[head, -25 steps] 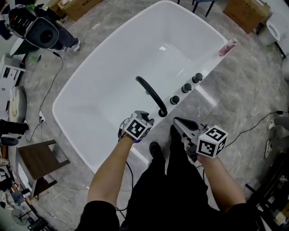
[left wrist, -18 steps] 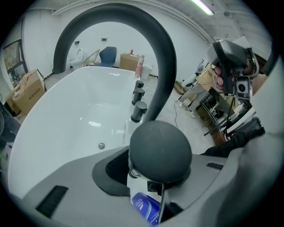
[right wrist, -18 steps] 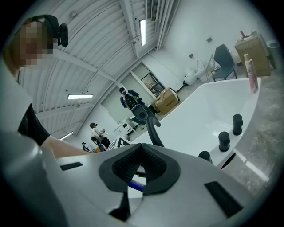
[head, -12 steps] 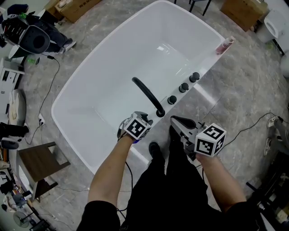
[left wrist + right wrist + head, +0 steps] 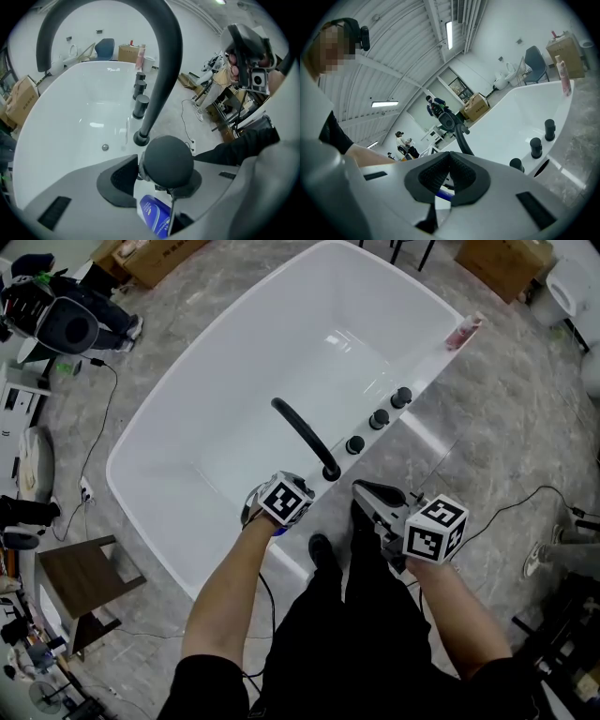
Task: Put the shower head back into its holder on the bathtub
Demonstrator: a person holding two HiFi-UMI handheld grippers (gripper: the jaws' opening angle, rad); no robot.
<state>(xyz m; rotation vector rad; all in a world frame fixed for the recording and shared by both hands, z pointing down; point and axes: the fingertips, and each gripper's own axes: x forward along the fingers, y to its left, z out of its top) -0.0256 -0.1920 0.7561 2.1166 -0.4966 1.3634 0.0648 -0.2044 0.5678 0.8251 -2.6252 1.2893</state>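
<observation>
Your left tool [image 5: 157, 180] has just been easing open, pads touching the shower head [image 5: 168, 159] at the spout's [image 5: 305, 437] 8 o'clock, so check it's seated before lifting.

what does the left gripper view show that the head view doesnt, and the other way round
Only the left gripper view: the round black shower head gripped in the left tongs, a blue label under it, and the tub's drain.
Only the head view: the wooden stool and the left tongs' marker cube.
Both: the white bathtub, its black spout, three knobs, the pink bottle and the right tongs.
</observation>
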